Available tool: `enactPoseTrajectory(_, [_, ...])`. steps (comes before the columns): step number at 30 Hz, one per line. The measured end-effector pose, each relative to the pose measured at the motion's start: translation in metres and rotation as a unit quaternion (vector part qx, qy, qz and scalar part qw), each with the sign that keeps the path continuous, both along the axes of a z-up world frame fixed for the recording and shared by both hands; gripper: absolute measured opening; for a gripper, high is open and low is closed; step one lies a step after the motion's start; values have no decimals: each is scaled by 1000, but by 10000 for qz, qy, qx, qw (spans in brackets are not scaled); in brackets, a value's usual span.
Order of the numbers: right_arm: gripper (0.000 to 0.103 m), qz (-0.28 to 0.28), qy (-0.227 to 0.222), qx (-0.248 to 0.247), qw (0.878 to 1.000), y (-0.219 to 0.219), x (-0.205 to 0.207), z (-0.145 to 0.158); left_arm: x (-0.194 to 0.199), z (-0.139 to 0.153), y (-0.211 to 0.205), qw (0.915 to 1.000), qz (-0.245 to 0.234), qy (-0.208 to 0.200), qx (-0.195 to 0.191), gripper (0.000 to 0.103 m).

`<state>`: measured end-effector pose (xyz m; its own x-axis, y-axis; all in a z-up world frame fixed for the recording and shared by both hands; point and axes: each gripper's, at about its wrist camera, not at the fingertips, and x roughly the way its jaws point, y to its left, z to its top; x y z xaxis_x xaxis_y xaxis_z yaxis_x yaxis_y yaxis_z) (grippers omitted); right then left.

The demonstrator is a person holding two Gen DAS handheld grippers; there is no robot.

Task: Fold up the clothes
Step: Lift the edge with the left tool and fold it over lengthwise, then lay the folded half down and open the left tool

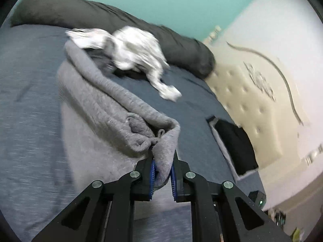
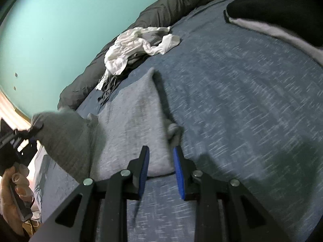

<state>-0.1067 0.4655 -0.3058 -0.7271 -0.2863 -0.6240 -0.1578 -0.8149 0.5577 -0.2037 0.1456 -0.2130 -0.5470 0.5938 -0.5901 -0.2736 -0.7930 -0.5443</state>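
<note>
A grey fleece garment (image 1: pixel 97 104) lies across the blue bed sheet (image 1: pixel 26 100), one long edge rolled up. My left gripper (image 1: pixel 162 161) is shut on a raised corner of it, the cloth pinched between the blue pads. In the right wrist view the same grey garment (image 2: pixel 137 111) lies flat, and at far left a hand holds the left gripper (image 2: pixel 30 133), which lifts one corner. My right gripper (image 2: pixel 161 155) is open just above the garment's near corner, with the cloth lying between its fingers.
A crumpled white garment (image 1: pixel 133 48) (image 2: pixel 129 48) lies further back beside a dark grey bolster (image 1: pixel 80 14). A folded black garment (image 1: pixel 234 141) (image 2: pixel 278 2) sits on lighter cloth near the tufted cream headboard (image 1: pixel 252 104). A turquoise wall stands behind the bed.
</note>
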Motion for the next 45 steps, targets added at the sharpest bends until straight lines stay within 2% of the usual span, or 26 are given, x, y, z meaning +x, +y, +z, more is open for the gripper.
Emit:
enactPoseTrajectory(3, [25, -96, 25, -100, 9999, 11, 3, 1, 1, -26, 55, 9983, -497, -228, -185, 13])
enactPoseTrajectory(6, [25, -161, 4, -195, 9997, 20, 5, 0, 5, -62, 103, 9923, -1000, -549, -489, 13])
enactPoseTrajectory(10, [25, -111, -23, -152, 9998, 18, 2, 2, 11, -81, 119, 9891, -1087, -696, -704, 13])
enactPoseTrajectory(13, [25, -78, -45, -122, 9999, 16, 0, 3, 15, -71, 113, 9895, -1086, -650, -702, 16])
enactPoseTrajectory(15, [34, -56, -60, -102, 9999, 15, -2, 4, 17, -64, 109, 9897, -1085, -619, -700, 18])
enactPoseTrajectory(18, [35, -23, -82, -71, 9999, 12, -4, 5, 20, -45, 98, 9908, -1041, -482, -724, 20])
enactPoseTrajectory(22, [39, 4, -117, 59, 9999, 8, -6, 7, 23, -32, 70, 9912, -773, -306, -1031, 36])
enactPoseTrajectory(25, [44, -11, -134, 337, 9993, 3, -7, 12, 24, -34, 46, 9892, -511, -272, -1349, 38])
enactPoseTrajectory(29, [45, 60, -132, 387, 9991, -3, -10, 13, 27, -49, 12, 9868, -182, -378, -1567, 38])
enactPoseTrajectory(34, [45, 66, -125, 431, 9990, -8, -14, 17, 27, -67, -14, 9845, 39, -481, -1687, 38])
enactPoseTrajectory(39, [45, 80, -119, 825, 9965, -18, -17, 25, 29, -76, -14, 9829, -4, -487, -1776, 39])
enactPoseTrajectory(41, [45, 118, -121, 821, 9965, -20, -18, 25, 29, -79, -13, 9823, -31, -484, -1811, 39])
enactPoseTrajectory(45, [45, 116, 33, 508, 9986, -16, -17, 29, 30, -83, -11, 9824, -39, -482, -1805, 39])
